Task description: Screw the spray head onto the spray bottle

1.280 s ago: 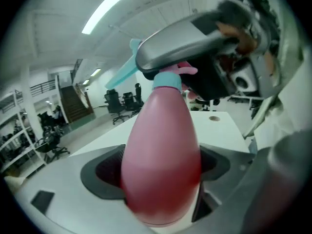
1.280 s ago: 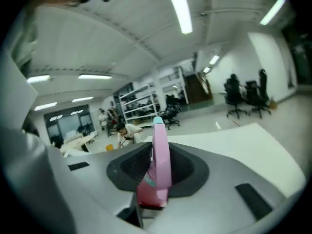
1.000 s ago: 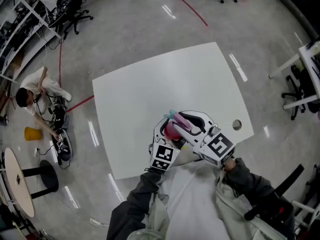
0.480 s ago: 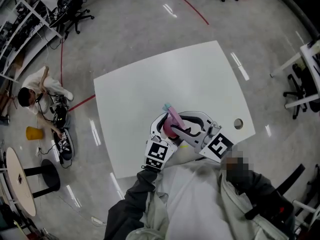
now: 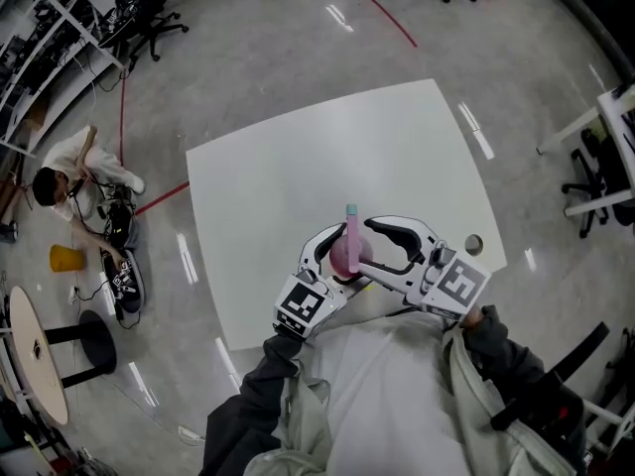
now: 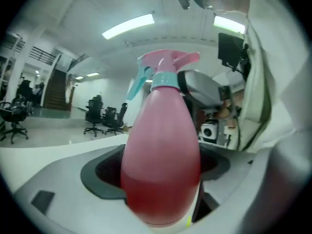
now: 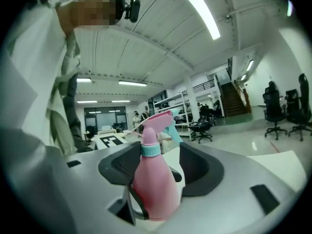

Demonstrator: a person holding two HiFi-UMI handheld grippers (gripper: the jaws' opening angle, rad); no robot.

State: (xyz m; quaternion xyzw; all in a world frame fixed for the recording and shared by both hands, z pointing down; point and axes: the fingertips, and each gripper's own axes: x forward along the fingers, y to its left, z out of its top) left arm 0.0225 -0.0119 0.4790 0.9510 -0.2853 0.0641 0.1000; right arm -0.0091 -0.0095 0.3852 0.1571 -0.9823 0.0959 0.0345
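White table (image 5: 298,167), part-filled pink spray bottle (image 5: 344,254)

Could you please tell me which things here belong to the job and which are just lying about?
Job: spray bottle in left gripper; spray head, collar between right gripper's opening jaws.
Lying about: office chairs, round side table, yellow floor object.

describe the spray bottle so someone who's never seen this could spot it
Find the white table on the shiny grey floor; at its near edge two white grippers meet. The spray bottle sits between them, its body clamped in the left gripper while the right gripper's jaws are opening around it. It is the only pink thing there, with a teal collar and trigger.
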